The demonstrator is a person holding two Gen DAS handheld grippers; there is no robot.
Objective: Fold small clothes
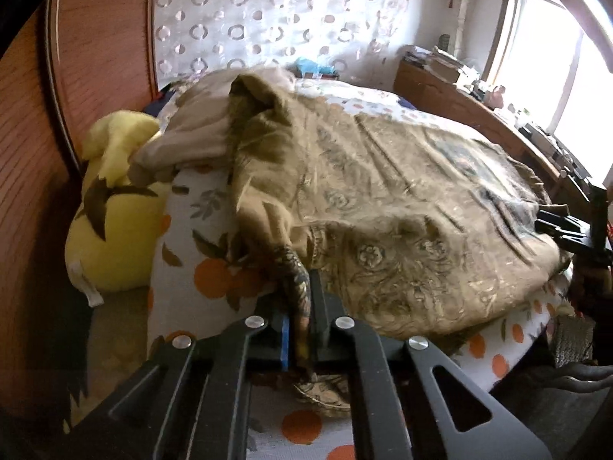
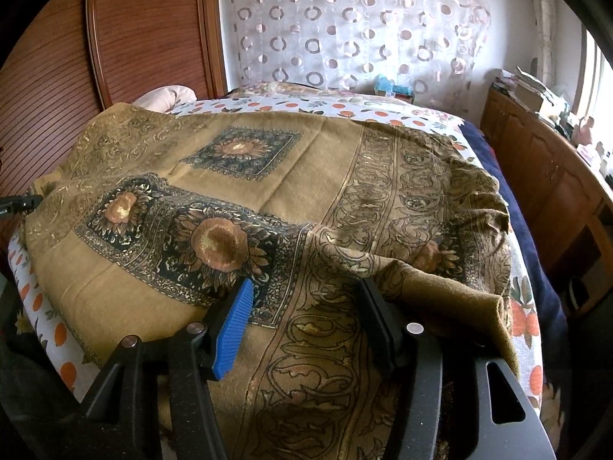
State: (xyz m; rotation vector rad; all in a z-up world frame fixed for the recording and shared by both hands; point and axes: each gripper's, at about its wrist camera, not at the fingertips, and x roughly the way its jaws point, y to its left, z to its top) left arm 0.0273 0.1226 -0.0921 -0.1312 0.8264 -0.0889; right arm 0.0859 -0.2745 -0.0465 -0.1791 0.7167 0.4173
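The brown patterned cloth (image 2: 306,191) lies spread over the bed (image 2: 46,326), mostly flat, so I judge the folding barely begun. My left gripper (image 1: 302,329) is pressed together, pinching the cloth's near corner. My right gripper (image 2: 306,322) is spread over the cloth's near edge, gripping nothing, beside an upturned flap. Past the cloth the bed lies open toward the curtain (image 2: 345,30); a yellow plush toy (image 1: 111,207) crowds the cloth's left side.

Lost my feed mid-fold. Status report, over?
Left gripper shut on scarf edge. Right gripper open over scarf, nothing pinched. Scarf spread on bed, one corner flipped. Nothing in the way.
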